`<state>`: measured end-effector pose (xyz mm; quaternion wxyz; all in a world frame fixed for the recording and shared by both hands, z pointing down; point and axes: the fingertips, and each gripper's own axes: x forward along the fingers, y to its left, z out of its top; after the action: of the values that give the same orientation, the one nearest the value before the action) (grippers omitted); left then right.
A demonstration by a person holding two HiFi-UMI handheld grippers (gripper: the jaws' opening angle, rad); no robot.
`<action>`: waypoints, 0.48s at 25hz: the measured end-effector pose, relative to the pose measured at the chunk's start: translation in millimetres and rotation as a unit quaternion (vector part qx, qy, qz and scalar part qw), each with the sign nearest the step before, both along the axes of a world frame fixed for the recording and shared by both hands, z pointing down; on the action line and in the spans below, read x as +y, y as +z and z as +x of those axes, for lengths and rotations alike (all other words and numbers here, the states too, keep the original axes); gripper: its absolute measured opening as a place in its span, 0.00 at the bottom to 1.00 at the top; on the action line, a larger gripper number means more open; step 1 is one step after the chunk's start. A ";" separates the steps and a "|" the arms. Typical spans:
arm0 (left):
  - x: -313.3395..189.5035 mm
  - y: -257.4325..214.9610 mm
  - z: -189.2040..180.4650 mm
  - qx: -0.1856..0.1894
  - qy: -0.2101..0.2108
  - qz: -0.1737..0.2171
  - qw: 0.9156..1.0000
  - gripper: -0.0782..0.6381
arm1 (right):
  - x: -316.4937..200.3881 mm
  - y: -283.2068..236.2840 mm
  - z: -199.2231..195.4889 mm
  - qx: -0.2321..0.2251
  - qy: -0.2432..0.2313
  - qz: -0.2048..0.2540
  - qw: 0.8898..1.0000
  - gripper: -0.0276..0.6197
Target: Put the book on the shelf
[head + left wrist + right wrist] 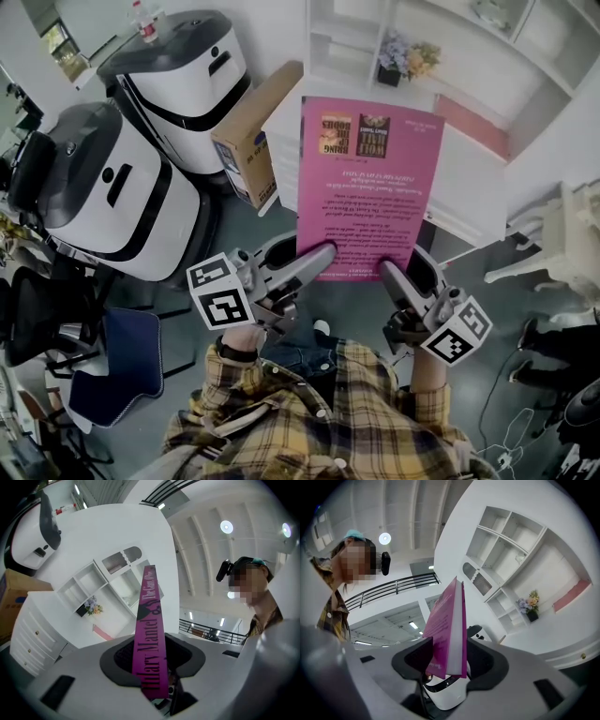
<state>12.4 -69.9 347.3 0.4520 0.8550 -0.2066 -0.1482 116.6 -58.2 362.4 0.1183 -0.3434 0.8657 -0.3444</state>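
A magenta paperback book (369,183) is held flat in front of me, back cover up, over the white shelf unit (450,56). My left gripper (314,258) is shut on its near left corner, and the left gripper view shows the lettered spine (149,634) clamped between the dark pads. My right gripper (398,272) is shut on the near right corner; in the right gripper view the book's page edge (451,639) stands between the jaws. The white shelf (511,555) with open compartments lies ahead.
Two large white-and-black machines (122,178) stand at the left with a cardboard box (253,131) beside them. A flower pot (398,61) sits in a shelf compartment, and a pink book (473,127) lies on the white cabinet top. A dark chair (112,361) is lower left.
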 end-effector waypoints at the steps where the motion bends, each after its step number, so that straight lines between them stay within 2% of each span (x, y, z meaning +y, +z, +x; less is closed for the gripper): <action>1: -0.2 -0.6 0.6 -0.001 0.001 0.002 1.000 0.32 | 0.0 -0.4 0.6 -0.001 0.001 0.002 1.000 0.38; 5: -2.3 -2.2 -6.7 0.001 0.014 0.000 1.000 0.32 | 0.3 -2.0 -7.4 0.001 0.013 -0.002 1.000 0.38; 12: 0.9 0.3 -4.2 0.005 0.007 -0.001 1.000 0.32 | 2.5 -0.6 -4.7 0.006 0.007 -0.005 1.000 0.38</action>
<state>8.2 -69.0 347.6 0.4546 0.8556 -0.1982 -0.1487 111.9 -55.7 361.9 0.1141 -0.3523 0.8623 -0.3455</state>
